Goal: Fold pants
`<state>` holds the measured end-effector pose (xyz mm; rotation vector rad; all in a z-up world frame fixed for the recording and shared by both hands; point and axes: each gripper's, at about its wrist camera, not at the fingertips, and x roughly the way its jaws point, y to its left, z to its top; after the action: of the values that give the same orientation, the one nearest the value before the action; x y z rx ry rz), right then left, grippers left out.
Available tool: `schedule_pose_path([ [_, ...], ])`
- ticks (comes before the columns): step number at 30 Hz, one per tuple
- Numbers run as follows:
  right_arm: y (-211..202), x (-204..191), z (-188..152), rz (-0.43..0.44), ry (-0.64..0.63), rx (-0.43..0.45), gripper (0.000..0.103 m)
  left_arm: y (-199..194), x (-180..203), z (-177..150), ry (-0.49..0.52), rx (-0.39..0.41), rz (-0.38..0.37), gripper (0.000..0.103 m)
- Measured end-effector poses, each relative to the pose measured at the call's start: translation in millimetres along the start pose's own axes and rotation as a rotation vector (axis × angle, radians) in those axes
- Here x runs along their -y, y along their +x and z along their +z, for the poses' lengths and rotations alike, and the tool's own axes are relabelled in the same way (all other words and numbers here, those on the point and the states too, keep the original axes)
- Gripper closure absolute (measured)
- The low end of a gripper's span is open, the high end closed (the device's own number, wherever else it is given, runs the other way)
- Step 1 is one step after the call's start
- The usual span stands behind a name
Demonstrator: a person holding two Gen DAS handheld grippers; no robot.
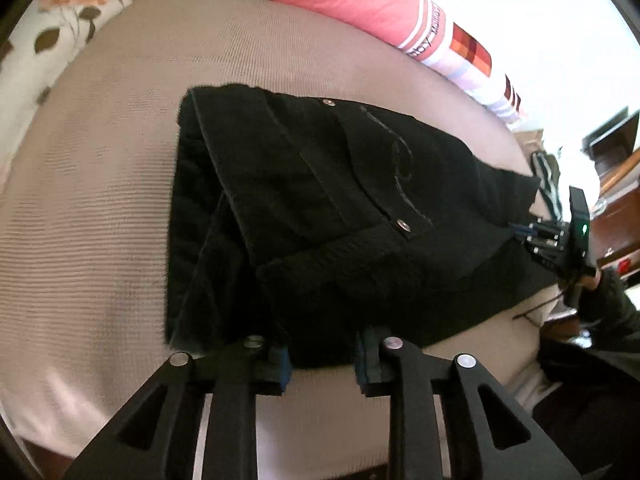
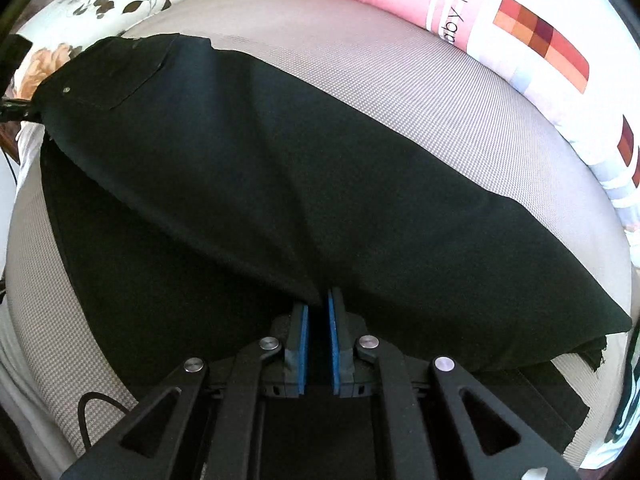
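Observation:
Black pants (image 1: 320,216) lie folded lengthwise on a beige mattress (image 1: 100,200), waist end with rivets and back pocket in the left wrist view. My left gripper (image 1: 320,364) is open, its blue-padded fingers (image 1: 366,360) at the near waist edge with nothing between them. In the right wrist view the pants (image 2: 248,168) stretch away across the mattress (image 2: 400,92). My right gripper (image 2: 318,344) is shut on a fold of the pants' leg fabric, lifted slightly. The right gripper also shows in the left wrist view (image 1: 532,236) at the pants' far edge.
A floral pillow (image 1: 52,40) lies at the far left. A pink and white quilt (image 1: 380,4) runs along the back; it also shows in the right wrist view (image 2: 520,28). Wooden furniture (image 1: 616,184) stands past the bed's right side. A black cable (image 2: 86,412) lies by the near edge.

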<state>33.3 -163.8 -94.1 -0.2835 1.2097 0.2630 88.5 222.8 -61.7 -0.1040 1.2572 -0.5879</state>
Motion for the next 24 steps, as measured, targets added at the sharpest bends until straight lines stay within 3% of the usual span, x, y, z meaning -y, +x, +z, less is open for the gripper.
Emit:
schedule_pose_path([
  [1,1.1,1.2,-0.6,0.006,0.007,0.005,0.095,-5.2,-0.1,-1.0,-0.002,-0.004,0.059,0.038],
  [2,1.2,2.1,-0.5,0.011,0.009,0.010,0.095,-9.3,-1.5,-4.1,-0.009,0.002,0.102,0.031],
  [3,1.0,3.0,-1.1,0.015,0.012,0.016,0.095,-18.1,-4.2,-7.6,-0.019,0.026,0.131,0.030],
  [5,1.4,3.3,-2.6,0.017,0.015,0.026,0.095,-30.9,-9.8,-11.2,-0.093,0.054,0.114,0.030],
  [8,1.2,3.7,-3.2,0.021,0.020,0.040,0.095,-48.5,-16.2,-18.4,-0.258,0.105,0.019,0.030],
  [12,0.0,3.0,-4.9,0.025,0.022,0.051,0.095,-44.6,-10.7,-23.1,-0.436,0.083,-0.100,0.030],
  [15,-2.0,0.7,-9.0,0.024,0.020,0.059,0.095,-26.2,-8.9,-23.4,-0.557,0.051,-0.145,0.030],
  [17,-2.8,0.0,-10.3,0.022,0.021,0.064,0.095,-14.7,-11.7,-21.2,-0.615,0.031,-0.127,0.034],
  [19,-3.9,-1.5,-11.8,0.018,0.022,0.068,0.095,-6.9,-13.1,-20.5,-0.646,0.030,-0.093,0.057],
  [21,-6.0,-3.0,-11.9,0.007,0.019,0.068,0.095,-5.3,-9.5,-14.5,-0.643,0.040,-0.072,0.073],
  [24,-21.8,-8.2,-9.1,-0.059,-0.005,0.108,0.097,-16.3,1.8,-1.6,-0.571,0.075,-0.028,0.079],
])
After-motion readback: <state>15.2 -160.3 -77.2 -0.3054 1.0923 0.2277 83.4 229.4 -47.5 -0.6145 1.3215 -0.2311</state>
